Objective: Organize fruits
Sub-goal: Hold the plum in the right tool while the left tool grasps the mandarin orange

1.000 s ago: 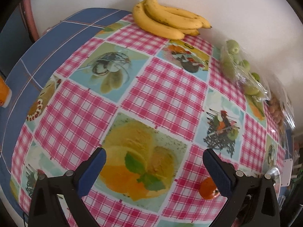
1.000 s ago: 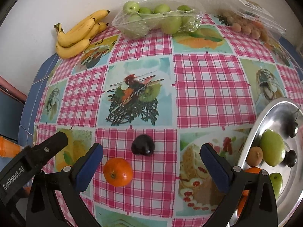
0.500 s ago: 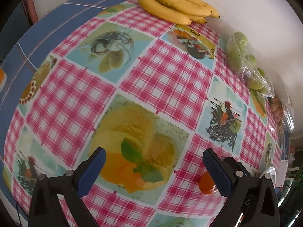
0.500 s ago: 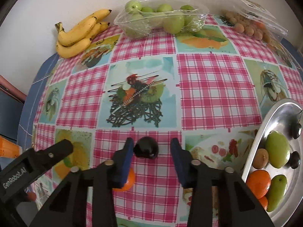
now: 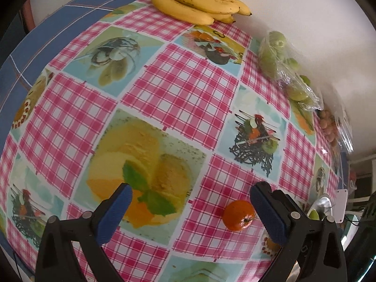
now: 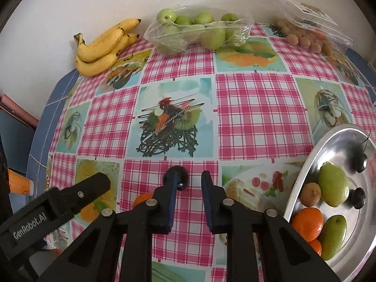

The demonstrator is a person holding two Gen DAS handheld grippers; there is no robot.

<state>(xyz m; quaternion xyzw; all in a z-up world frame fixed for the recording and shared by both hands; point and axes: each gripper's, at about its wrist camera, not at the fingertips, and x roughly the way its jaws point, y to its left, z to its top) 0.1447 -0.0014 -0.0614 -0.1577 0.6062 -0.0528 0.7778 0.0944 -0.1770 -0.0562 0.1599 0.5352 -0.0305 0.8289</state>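
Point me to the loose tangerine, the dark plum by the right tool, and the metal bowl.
tangerine [image 5: 239, 215], left wrist view, centre of its skin.
dark plum [image 6: 181, 178], right wrist view, the half showing beside the tool's finger.
metal bowl [image 6: 338, 138], right wrist view, bare inner wall near the rim.

- "GenRobot.AI", white letters on the black body of the left hand-held gripper [image 6: 98, 183], seen at lower left in the right wrist view.
- Printed label [image 6: 305, 8] on the clear plastic pack at the far right of the bench [image 6: 253, 108]: print present, too small to read.
- No other legible text.
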